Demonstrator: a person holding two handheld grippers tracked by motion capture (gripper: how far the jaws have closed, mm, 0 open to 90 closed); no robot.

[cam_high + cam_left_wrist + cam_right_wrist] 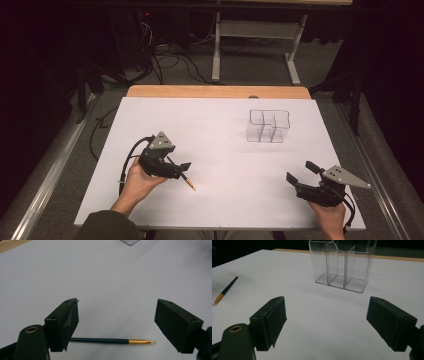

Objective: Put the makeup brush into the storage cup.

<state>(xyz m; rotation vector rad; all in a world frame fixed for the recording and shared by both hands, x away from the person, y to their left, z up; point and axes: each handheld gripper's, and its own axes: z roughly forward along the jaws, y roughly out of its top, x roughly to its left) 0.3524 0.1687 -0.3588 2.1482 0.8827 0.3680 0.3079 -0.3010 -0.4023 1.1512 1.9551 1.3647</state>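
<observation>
Lying flat on the white surface (225, 150), the dark brush (110, 341) with its gold ferrule sits between the spread jaws of the left tool (116, 322), untouched (the left gripper view shows the gap; the high view hides most of the handle). The right tool (301, 172), likewise released, faces the clear divided holder (342, 263), well apart.

Your brush (112, 341): thin dark handle, gold ferrule, pale tip | lies flat on the white table (225, 150) | crosswise between your left gripper's (116, 322) parted jaws, handle end behind one jaw
</observation>
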